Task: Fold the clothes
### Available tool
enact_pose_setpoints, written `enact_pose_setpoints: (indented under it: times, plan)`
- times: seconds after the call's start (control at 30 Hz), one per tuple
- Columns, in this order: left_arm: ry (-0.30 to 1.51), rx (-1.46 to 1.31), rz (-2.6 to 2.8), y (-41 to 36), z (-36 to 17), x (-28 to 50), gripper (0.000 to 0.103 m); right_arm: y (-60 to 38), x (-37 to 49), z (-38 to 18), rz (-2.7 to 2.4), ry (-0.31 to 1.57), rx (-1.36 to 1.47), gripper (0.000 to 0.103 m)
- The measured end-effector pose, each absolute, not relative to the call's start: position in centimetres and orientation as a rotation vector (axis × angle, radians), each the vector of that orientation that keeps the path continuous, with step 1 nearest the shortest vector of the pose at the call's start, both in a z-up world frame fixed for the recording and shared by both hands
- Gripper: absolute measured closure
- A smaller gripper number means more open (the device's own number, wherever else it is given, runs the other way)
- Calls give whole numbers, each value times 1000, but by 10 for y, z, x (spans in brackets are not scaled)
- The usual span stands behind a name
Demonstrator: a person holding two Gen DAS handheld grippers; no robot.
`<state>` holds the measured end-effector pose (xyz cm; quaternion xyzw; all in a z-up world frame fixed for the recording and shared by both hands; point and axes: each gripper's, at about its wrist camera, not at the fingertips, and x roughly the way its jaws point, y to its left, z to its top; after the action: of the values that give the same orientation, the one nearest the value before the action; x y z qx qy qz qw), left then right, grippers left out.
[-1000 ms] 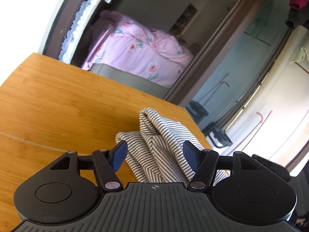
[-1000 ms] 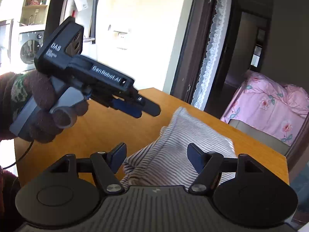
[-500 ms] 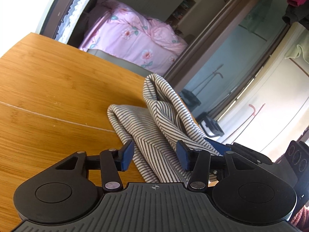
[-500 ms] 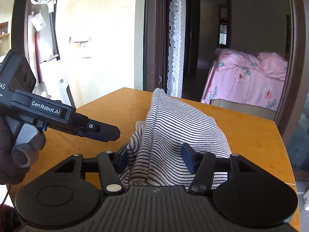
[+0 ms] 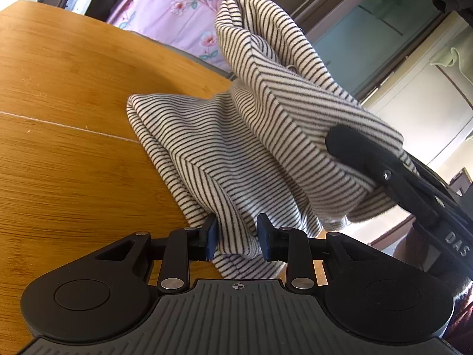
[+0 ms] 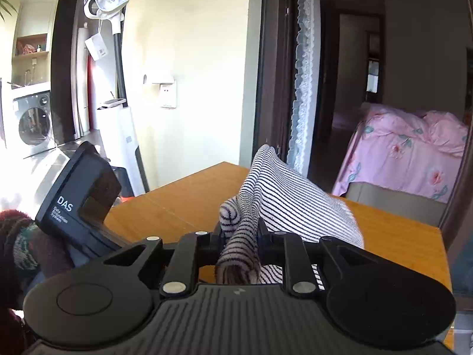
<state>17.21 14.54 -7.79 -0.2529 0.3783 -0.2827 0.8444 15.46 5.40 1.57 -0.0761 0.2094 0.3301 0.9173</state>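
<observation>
A black-and-white striped garment (image 5: 224, 148) lies bunched on the wooden table (image 5: 59, 88). My left gripper (image 5: 238, 241) is low at its near edge. Its jaws are closing, and the blue pads (image 5: 210, 241) squeeze a fold of the cloth. My right gripper (image 6: 239, 241) is also closing, pinched on a bunched edge of the garment (image 6: 283, 192) and holding it above the table (image 6: 183, 204). In the left wrist view the right gripper's black finger (image 5: 369, 159) holds up that raised fold. In the right wrist view a gloved hand (image 6: 29, 251) holds the left gripper's body (image 6: 77, 195).
A grey chair back (image 6: 393, 201) stands at the table's far edge, with pink floral bedding (image 6: 408, 151) behind it. A lace-trimmed door frame (image 6: 304, 74), an upright vacuum (image 6: 118, 59) and a washing machine (image 6: 32, 121) are beyond the table. The table's right edge is close to the garment.
Both grippers' jaws have closed from wide apart onto the striped garment. The left gripper sank toward its near edge. The right gripper rose, pulling a fold up off the table.
</observation>
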Motion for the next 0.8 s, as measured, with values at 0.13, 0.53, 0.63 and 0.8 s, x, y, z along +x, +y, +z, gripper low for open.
enact_pose_setpoints:
  times: [0.13,0.53,0.63,0.8]
  plan:
    - [796,-526,-597,149,-79,170,73,52,163,-13,681,534,-93,84]
    - [615,-443,-431,206,-15,156,63,98,136,-40,621,418,-419,71]
    - [547,-441,-508,191,6,172,60,107,129,-45,601,386,-501,68]
    - [631,-421,-555,155,-8,220,59,95,123,-35,589,356,-504,63]
